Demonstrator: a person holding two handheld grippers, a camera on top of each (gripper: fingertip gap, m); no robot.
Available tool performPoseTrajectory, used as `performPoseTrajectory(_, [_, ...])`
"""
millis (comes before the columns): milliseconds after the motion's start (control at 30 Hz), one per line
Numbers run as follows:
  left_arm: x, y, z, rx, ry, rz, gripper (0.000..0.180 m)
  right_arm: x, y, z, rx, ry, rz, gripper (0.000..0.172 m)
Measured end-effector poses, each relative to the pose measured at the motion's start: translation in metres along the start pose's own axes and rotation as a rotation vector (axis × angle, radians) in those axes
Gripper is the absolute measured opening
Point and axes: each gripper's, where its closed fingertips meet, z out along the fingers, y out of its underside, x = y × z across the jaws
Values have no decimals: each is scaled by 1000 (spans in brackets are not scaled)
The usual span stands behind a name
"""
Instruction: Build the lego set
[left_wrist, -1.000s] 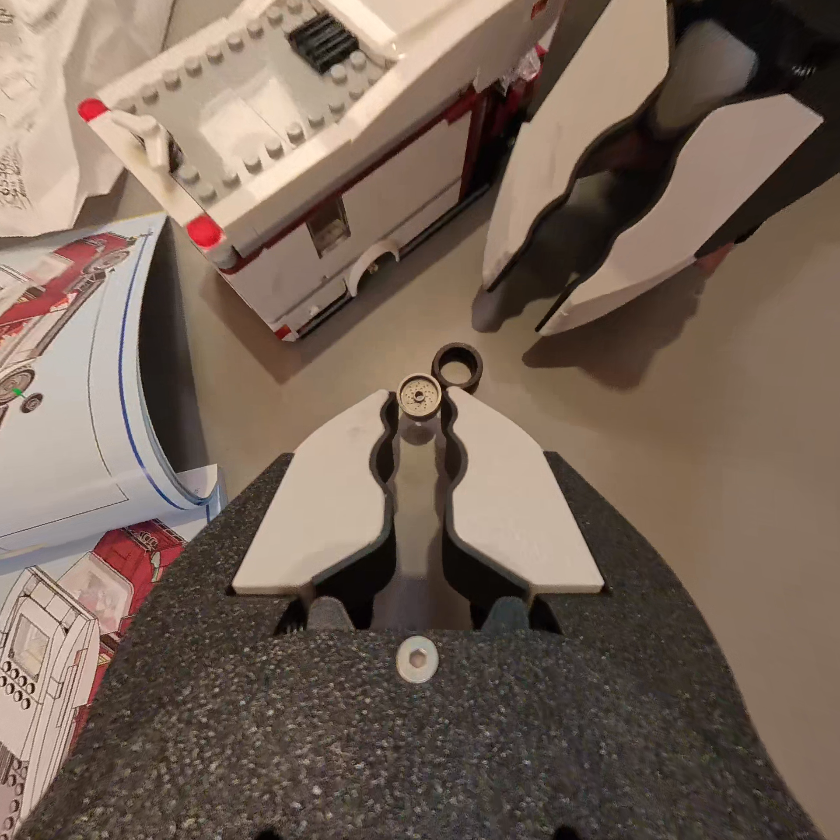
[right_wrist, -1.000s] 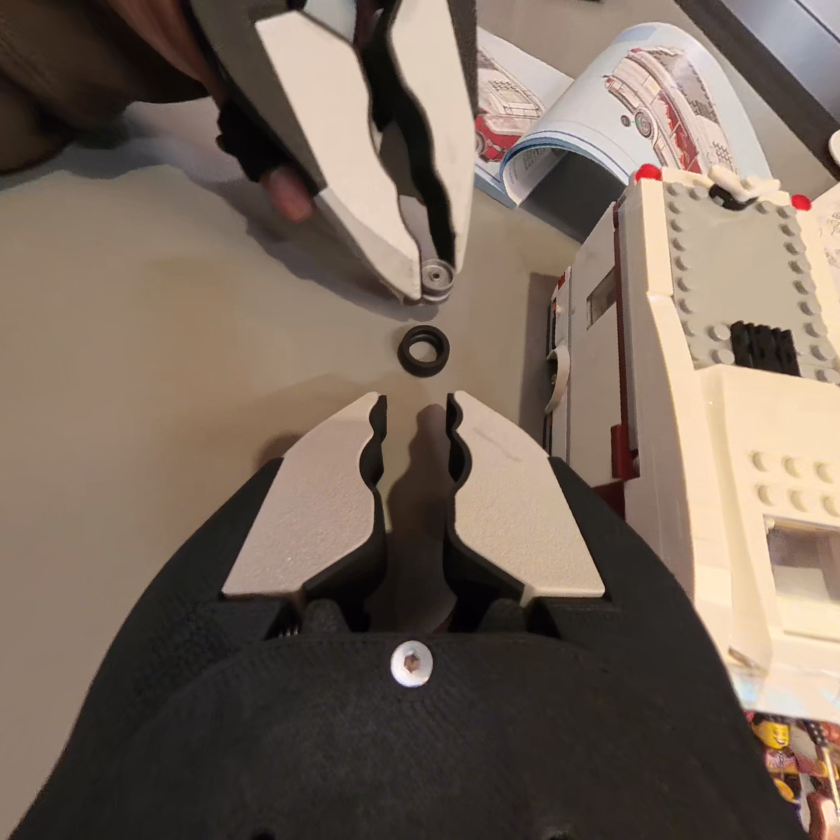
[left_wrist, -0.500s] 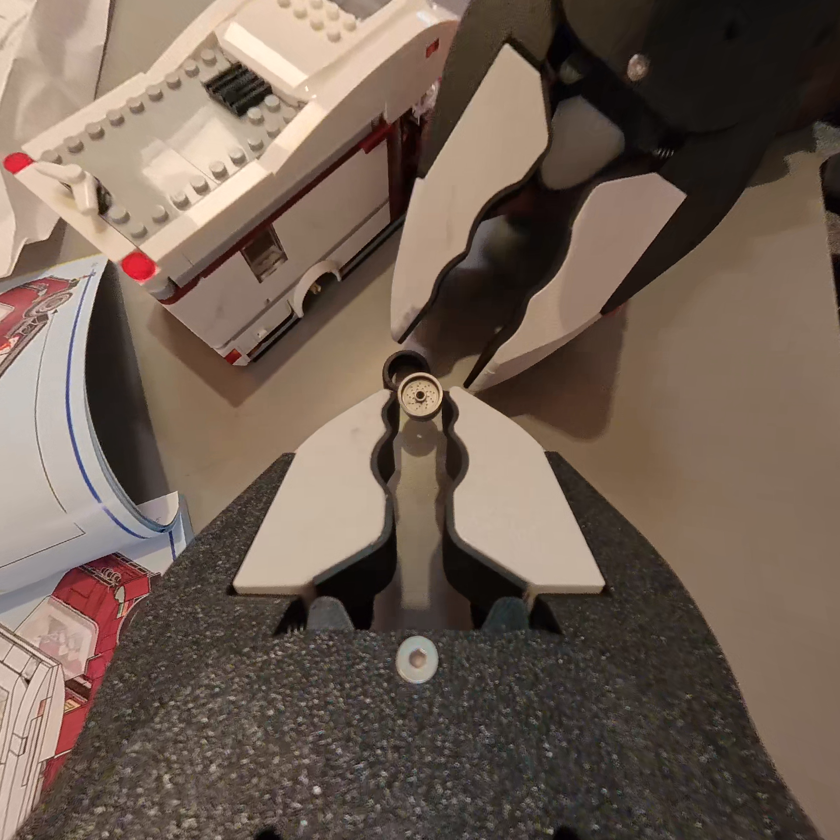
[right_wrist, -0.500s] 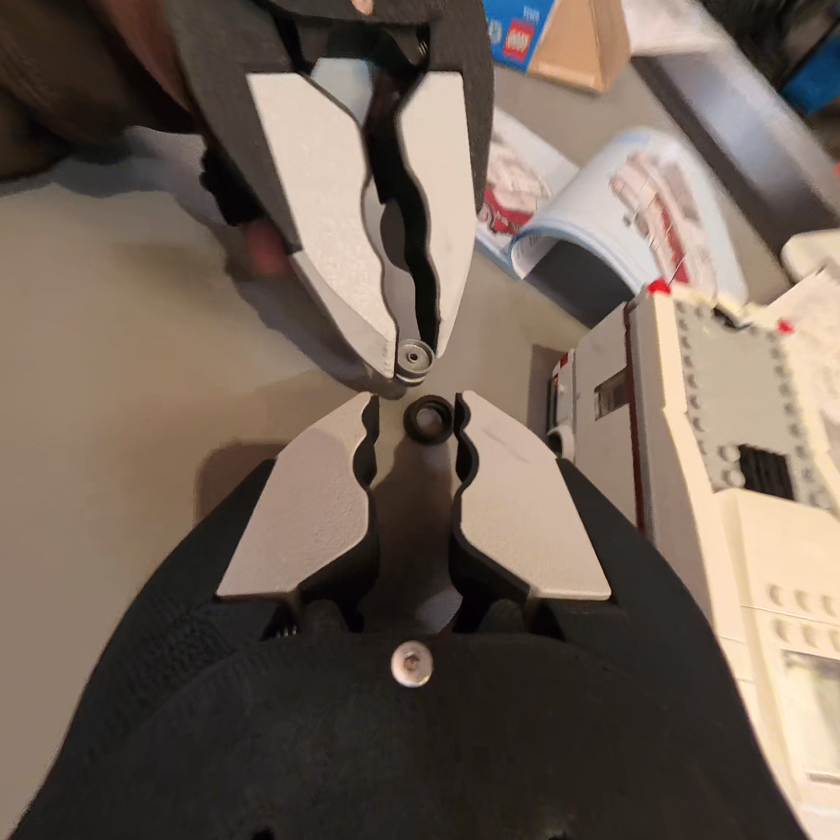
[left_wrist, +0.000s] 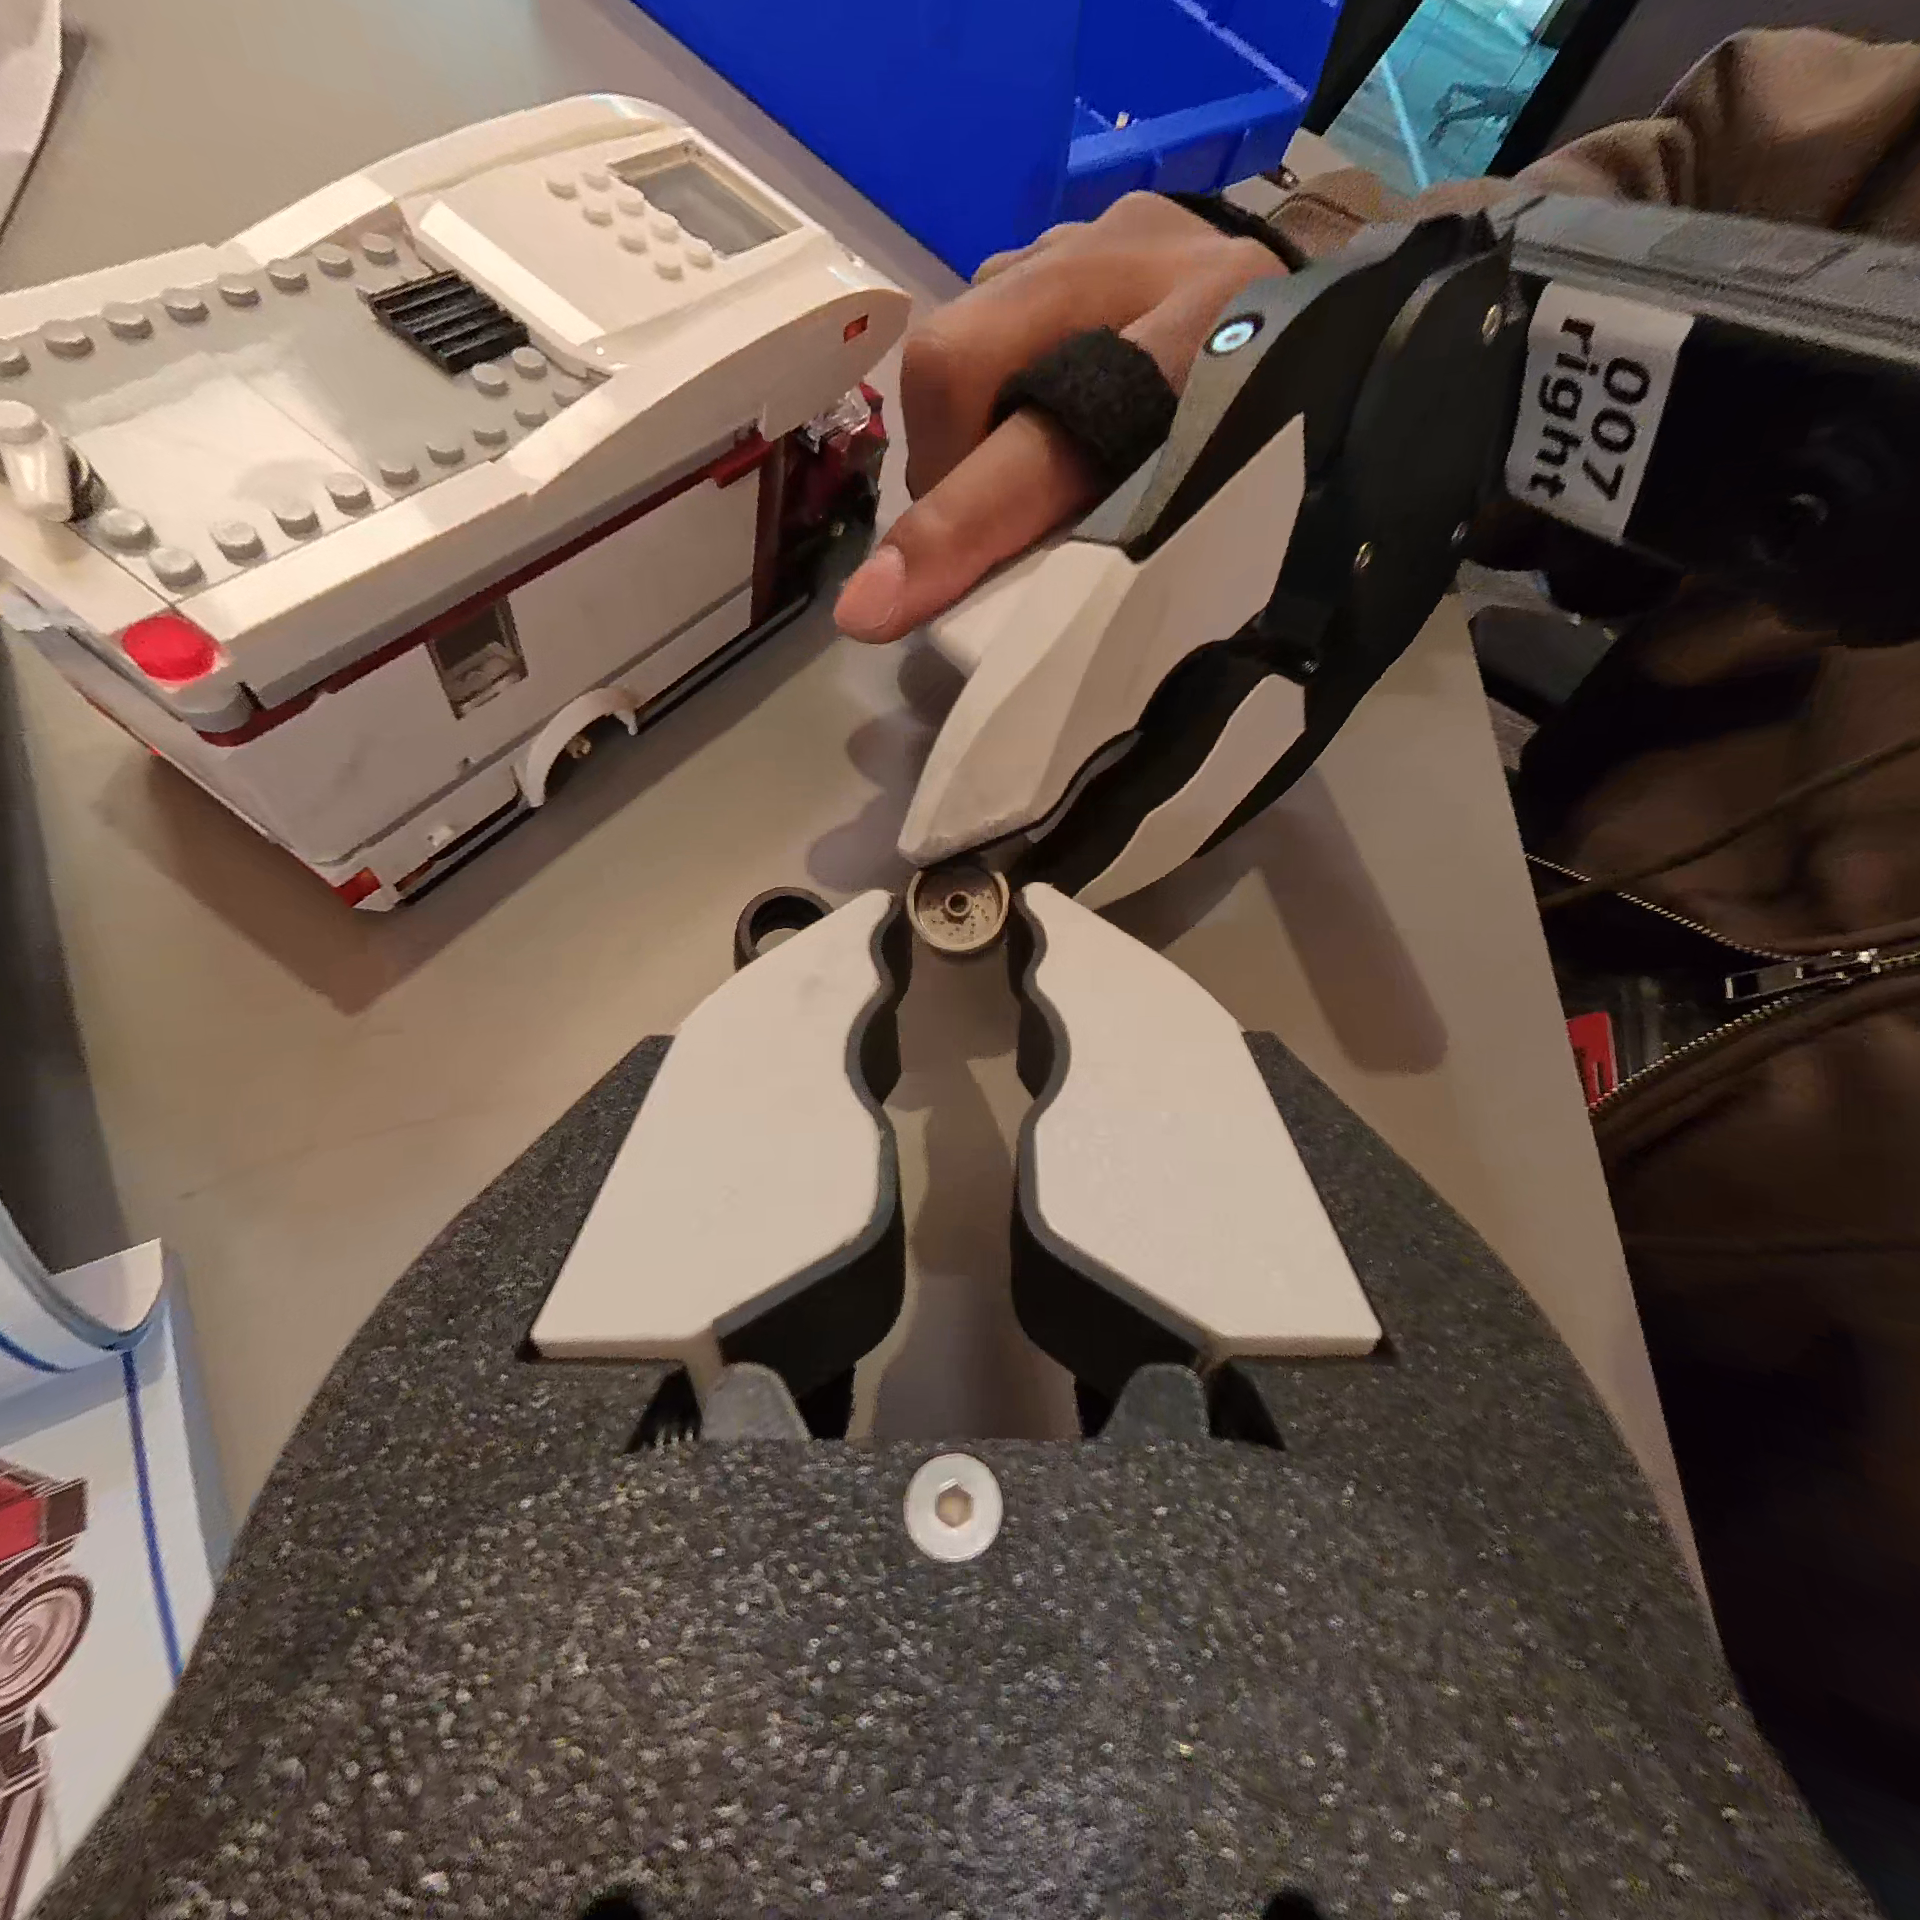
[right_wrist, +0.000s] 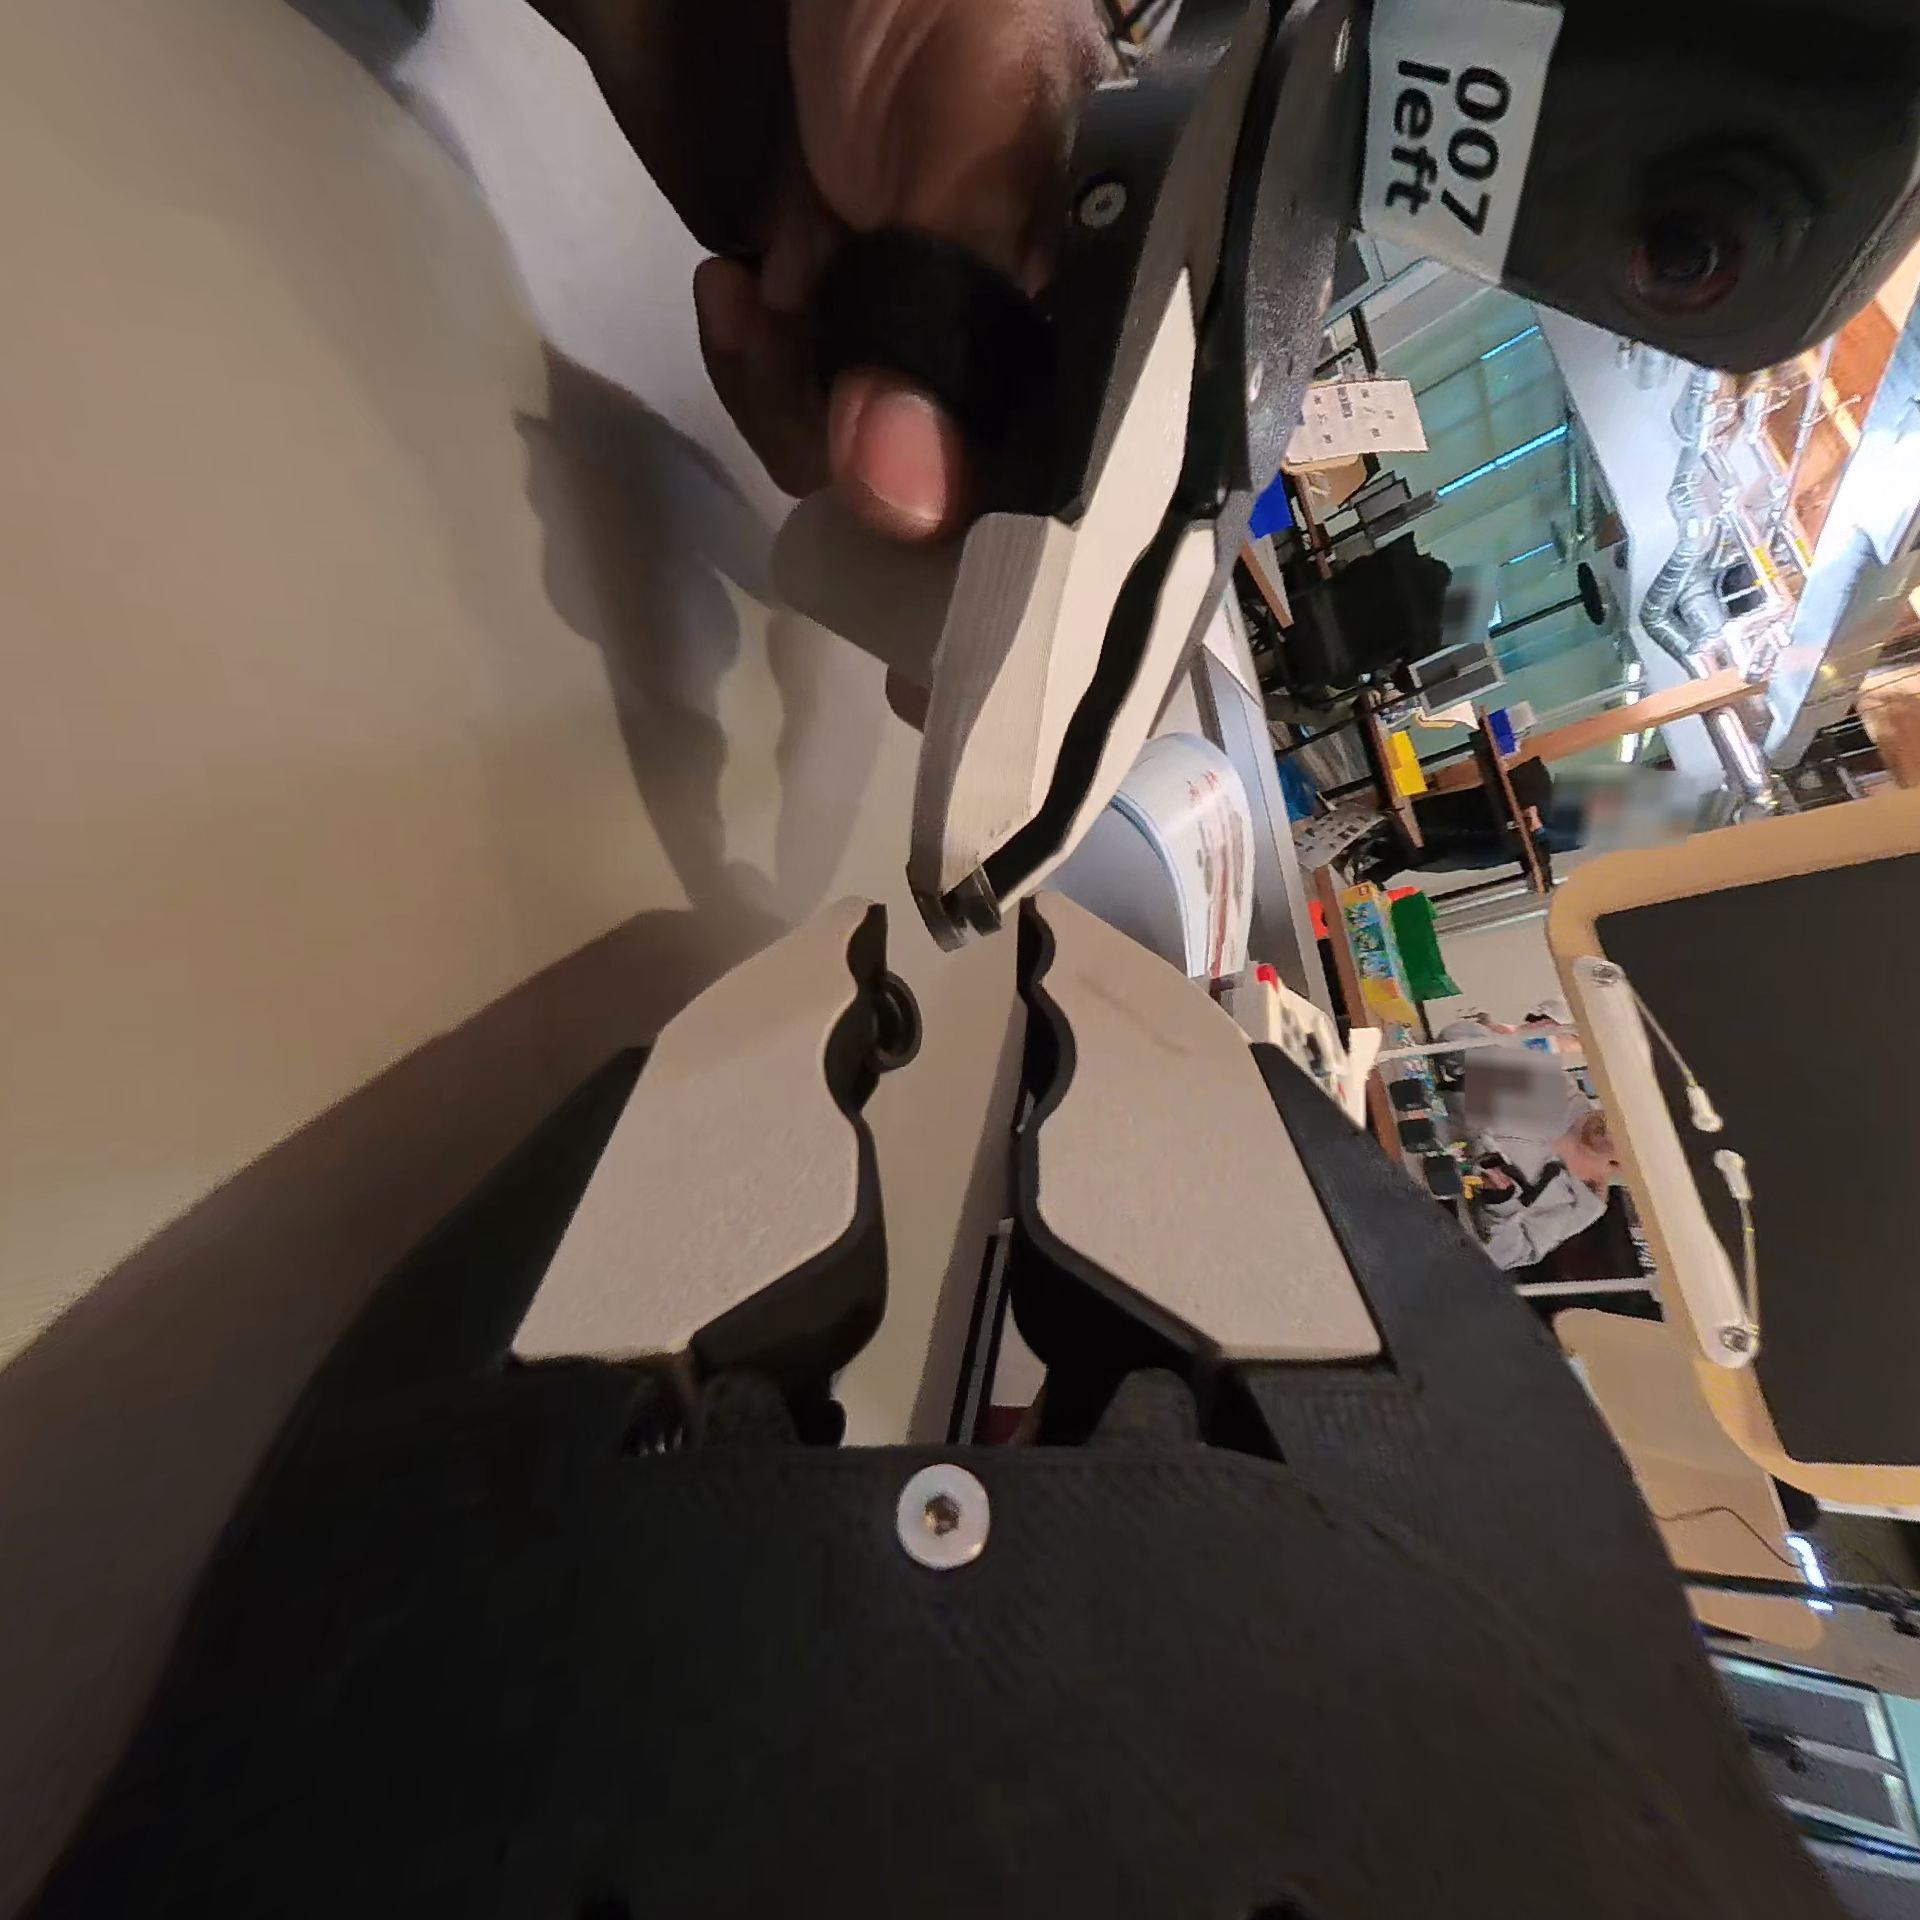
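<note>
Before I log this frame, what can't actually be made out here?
- Black tyre: in the left wrist view its near half is hidden behind the left gripper's finger. The right wrist view shows only a sliver of it.
- Wheel hub: the left wrist view doesn't show whether the right gripper's tip touches it, because the tip overlaps its rim.
- Toy camper: one end is cut off by the left wrist view's left edge.
- Room background: blurred in the right wrist view.

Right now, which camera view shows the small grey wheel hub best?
The left wrist view: the wheel hub faces the camera between the left gripper fingertips, its round face and centre hole clear. The right wrist view shows the hub only edge-on, small and dark, at the tip of that gripper's fingers.
</note>
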Motion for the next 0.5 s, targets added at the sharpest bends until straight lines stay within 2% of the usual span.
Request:
performPoseTrajectory(67, [2, -2, 0, 21, 26, -16, 18, 3, 0, -1, 3, 26, -9, 15])
performPoseTrajectory(500, [-2, -18, 0, 179, 97, -165, 25, 31, 2, -12, -19, 160, 127, 13])
